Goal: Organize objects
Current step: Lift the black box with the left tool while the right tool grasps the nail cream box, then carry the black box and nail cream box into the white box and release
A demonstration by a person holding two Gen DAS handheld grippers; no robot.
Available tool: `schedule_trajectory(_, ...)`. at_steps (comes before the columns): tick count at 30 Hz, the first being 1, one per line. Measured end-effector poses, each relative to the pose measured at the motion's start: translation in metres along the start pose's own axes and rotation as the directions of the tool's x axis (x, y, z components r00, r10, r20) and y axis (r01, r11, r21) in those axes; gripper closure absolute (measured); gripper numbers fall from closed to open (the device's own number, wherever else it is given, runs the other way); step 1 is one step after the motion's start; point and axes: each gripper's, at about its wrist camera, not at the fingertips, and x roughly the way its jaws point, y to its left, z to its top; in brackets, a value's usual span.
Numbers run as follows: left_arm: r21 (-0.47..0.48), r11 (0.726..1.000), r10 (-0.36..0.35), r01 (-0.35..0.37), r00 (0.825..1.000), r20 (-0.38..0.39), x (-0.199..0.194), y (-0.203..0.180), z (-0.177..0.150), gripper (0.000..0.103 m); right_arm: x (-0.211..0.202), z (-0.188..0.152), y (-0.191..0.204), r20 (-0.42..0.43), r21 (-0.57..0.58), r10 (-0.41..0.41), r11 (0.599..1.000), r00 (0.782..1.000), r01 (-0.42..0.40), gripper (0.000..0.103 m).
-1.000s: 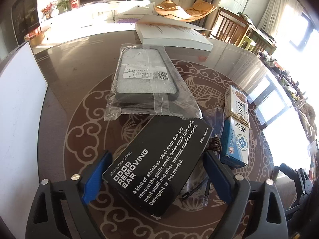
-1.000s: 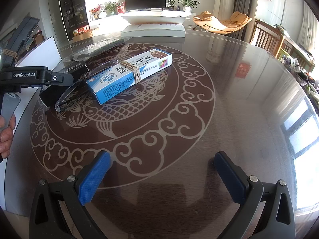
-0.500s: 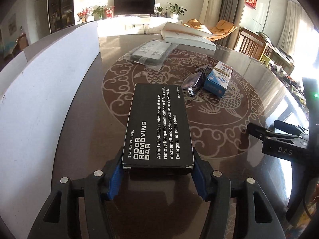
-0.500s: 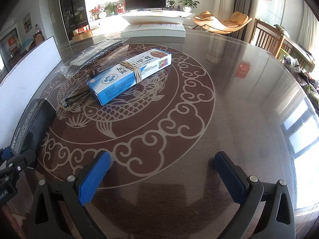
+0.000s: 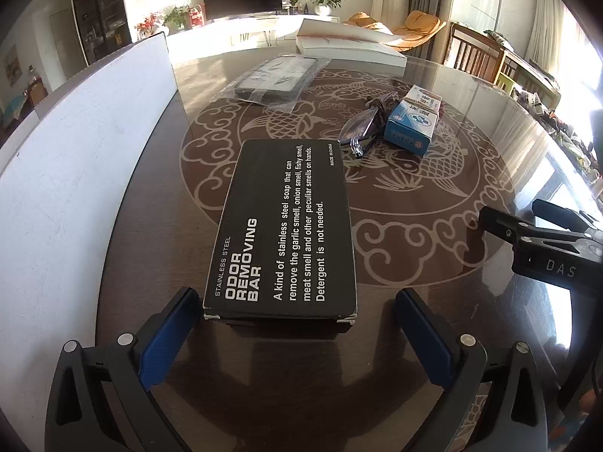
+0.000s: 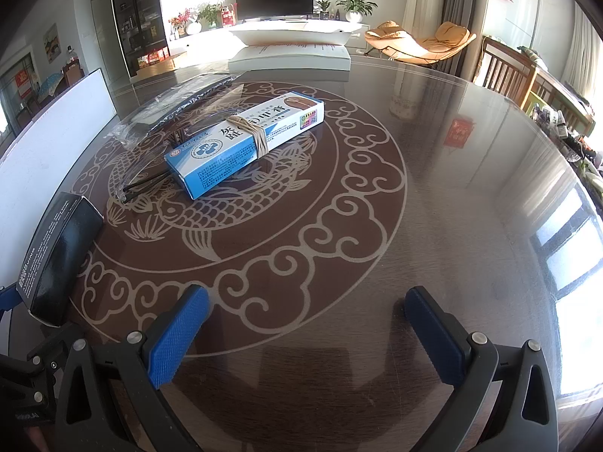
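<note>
As the left gripper (image 5: 297, 333) spread its jaws, opening clear of the black box (image 5: 286, 226), the box lay flat on the table (image 5: 433, 263) beside the white board (image 5: 75, 173), apparently set down there to tidy it. Beside it the right gripper (image 6: 307, 333) hovered, jaws spread and empty. Beyond lay glasses (image 5: 363, 132), a blue carton (image 6: 245, 143) and a sunlit living room.

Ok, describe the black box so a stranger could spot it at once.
On the round dark table with its pale fish pattern, look along the white board. The black box lies flat beside it, the only one lettered white: "ODOR REMOVING BAR".
</note>
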Motion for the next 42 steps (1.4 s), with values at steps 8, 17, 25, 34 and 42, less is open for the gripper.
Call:
schedule_trajectory(8,0.000,1.000,0.001,-0.001,1.000,0.000,0.000,0.000,0.000,0.000,0.000,0.000,0.000,0.000,0.000,-0.001,1.000,1.000,0.001,0.000)
schedule_trajectory(17,0.000,1.000,0.000,0.000,1.000,0.001,0.000,0.000,0.000,0.000,0.000,0.026,-0.021,-0.051,-0.008,0.125,0.992,0.991,-0.126,0.000)
schedule_trajectory(25,0.000,1.000,0.000,0.000,1.000,0.000,0.000,0.000,0.000,0.000,0.039,0.137,0.009,-0.116,0.177,0.161,0.974,0.980,-0.139,0.014)
schedule_trajectory(34,0.000,1.000,-0.002,0.002,1.000,0.001,0.001,0.000,0.000,0.000,0.057,0.121,0.038,-0.200,0.098,0.139,0.988,0.970,-0.121,0.055)
schedule_trajectory(42,-0.001,1.000,-0.001,0.001,1.000,-0.001,0.000,0.001,0.000,0.000,0.038,0.081,0.046,-0.233,-0.157,0.041,0.984,0.972,-0.079,0.058)
